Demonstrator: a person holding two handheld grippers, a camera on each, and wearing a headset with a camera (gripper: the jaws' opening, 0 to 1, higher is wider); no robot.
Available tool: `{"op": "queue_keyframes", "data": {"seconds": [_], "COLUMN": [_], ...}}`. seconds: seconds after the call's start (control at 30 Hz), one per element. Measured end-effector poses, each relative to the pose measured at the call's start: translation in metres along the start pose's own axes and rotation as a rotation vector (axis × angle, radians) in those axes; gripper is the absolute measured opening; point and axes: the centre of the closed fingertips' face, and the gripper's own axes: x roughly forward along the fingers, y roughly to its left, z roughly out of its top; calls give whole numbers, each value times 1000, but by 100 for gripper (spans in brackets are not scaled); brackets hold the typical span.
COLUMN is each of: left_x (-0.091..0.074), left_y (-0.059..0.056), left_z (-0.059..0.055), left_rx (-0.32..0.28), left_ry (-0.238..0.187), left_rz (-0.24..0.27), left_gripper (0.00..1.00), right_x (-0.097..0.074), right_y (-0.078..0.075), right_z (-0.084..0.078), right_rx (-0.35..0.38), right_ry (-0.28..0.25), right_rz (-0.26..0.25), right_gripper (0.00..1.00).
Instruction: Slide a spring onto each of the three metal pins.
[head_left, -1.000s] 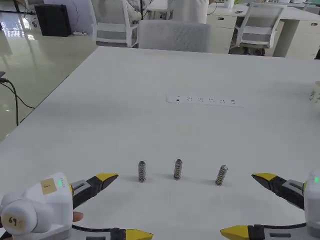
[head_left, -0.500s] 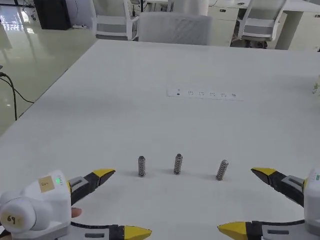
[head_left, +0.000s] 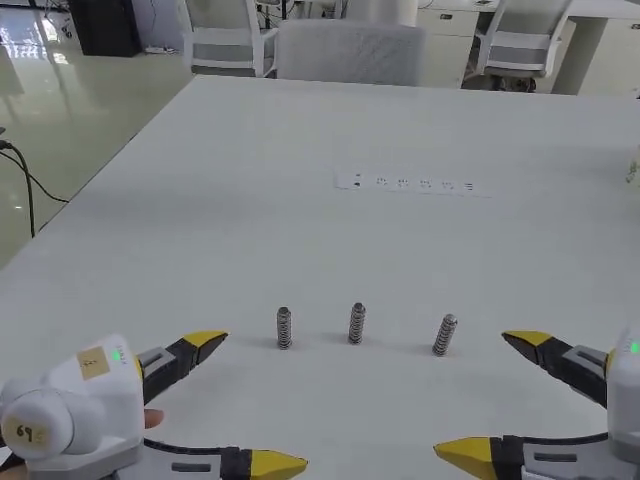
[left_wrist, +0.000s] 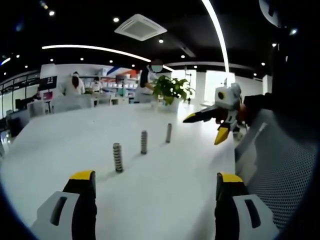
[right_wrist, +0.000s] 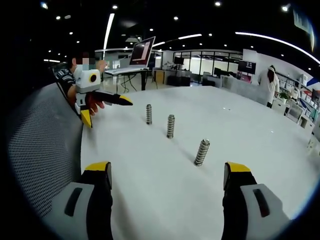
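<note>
Three small metal springs stand upright in a row on the white table: the left spring, the middle spring and the right spring, which leans slightly. Whether a pin is inside each cannot be told. My left gripper rests near the front edge, left of the row, open and holding nothing. On the other side, my right gripper is open and holds nothing too. The left gripper view shows the nearest spring ahead. The right gripper view shows the leaning spring closest.
A flush socket strip lies in the table's middle, beyond the springs. Grey chairs stand at the far edge. The table's left edge drops to the floor, where a cable runs. A potted plant and people are in the background.
The head camera has tilted a little, so the picture has shifted. The springs and both grippers keep their places.
</note>
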Motion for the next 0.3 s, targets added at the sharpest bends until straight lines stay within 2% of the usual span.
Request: {"op": "queue_keyframes", "data": {"seconds": [0.3], "left_x": [0], "left_y": [-1], "left_z": [-2], "left_rx": [-12], "left_ry": [10], "left_rz": [-4], "left_gripper": [98], "right_x": [-1], "right_y": [-1], "right_z": [1], "right_rx": [8], "right_ry": [-4], "right_rz": [-6], "right_gripper": [93]}}
